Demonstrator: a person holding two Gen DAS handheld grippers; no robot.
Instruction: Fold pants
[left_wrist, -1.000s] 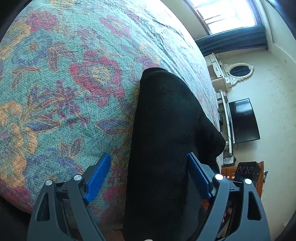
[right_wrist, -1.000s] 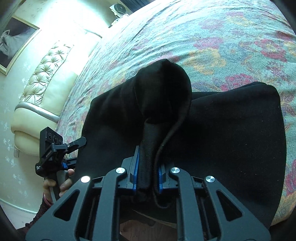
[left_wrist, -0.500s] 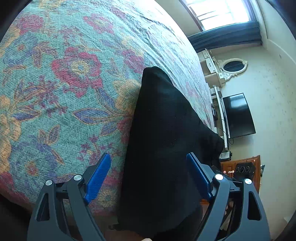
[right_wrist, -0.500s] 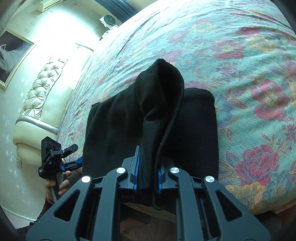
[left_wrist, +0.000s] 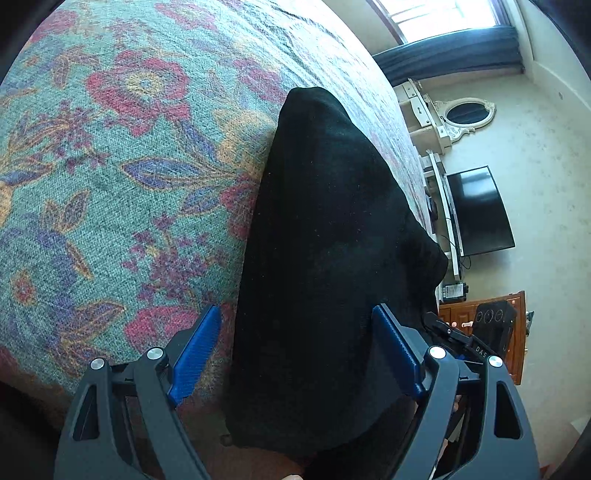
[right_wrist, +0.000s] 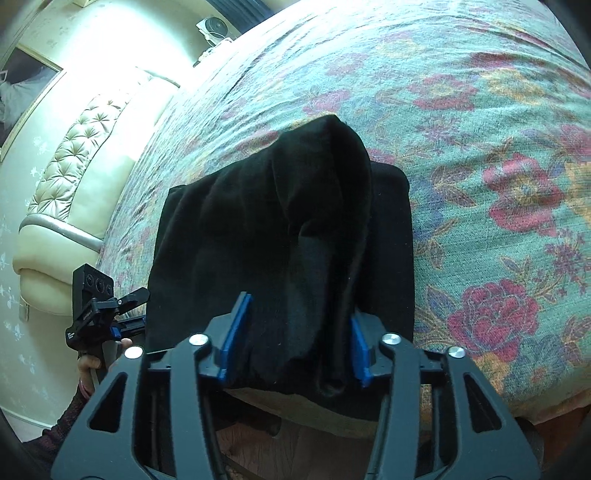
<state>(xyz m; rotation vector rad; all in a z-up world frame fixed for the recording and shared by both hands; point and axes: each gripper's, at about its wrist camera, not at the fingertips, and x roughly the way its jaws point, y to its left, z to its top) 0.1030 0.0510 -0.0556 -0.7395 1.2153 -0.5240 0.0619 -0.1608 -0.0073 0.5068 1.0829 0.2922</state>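
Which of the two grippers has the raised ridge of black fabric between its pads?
The right gripper: its jaws have just been opening and a raised fold of the black pants stands between them. The left gripper is open over flat-lying cloth.

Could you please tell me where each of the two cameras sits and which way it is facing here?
Left wrist: on the left tongs, angled down across the floral bedspread toward the window wall; its open blue pads frame the picture.
Right wrist: on the right tongs, angled down toward the headboard; its jaws have just been opening around a raised fold, and the person's hand shows.
Shared: the black pants, the bedspread, each other's tongs.
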